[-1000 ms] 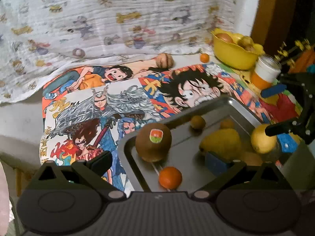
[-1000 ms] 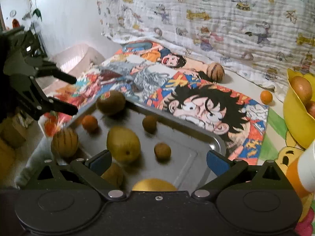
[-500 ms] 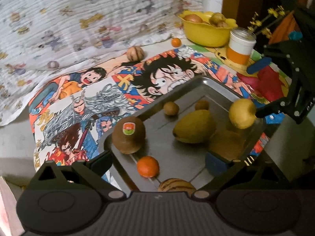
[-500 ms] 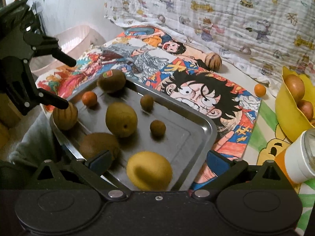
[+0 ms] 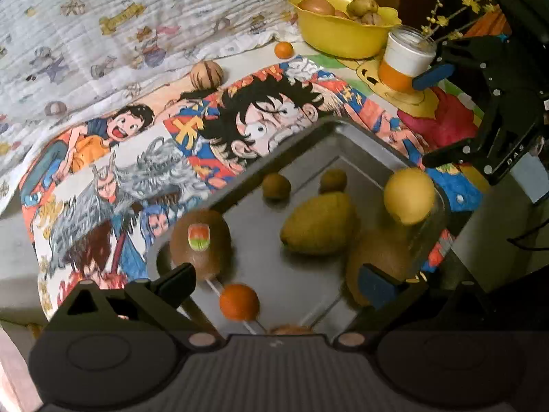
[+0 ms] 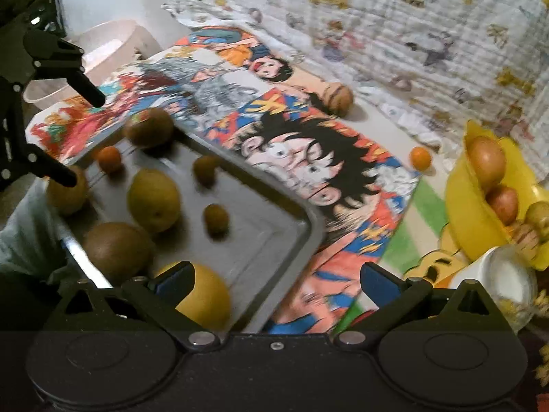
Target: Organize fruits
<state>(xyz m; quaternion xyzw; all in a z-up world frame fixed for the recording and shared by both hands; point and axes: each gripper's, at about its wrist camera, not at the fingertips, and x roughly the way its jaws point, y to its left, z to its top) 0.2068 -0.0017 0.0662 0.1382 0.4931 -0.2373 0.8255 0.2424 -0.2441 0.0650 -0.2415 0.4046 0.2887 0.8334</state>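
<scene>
We count eight fruits in the metal tray (image 5: 374, 152): two brown kiwis, one (image 5: 200, 240) stickered at the left corner, one small orange (image 5: 239, 301), one striped fruit (image 6: 67, 190) at the near edge, two tiny brown ones, one green pear (image 5: 319, 228), one yellow lemon (image 5: 409, 195) at the right edge. Both the left gripper (image 5: 276, 279) and right gripper (image 6: 276, 279) gape, holding nothing. The sticker's print is unreadable. The tray sits on a cartoon-printed cloth (image 5: 137, 171).

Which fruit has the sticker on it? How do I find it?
Look at the metal tray on the cartoon mat. In its corner near the silver-haired drawing sits a brown kiwi, beside a small orange. It alone wears a red-and-green sticker.
</scene>
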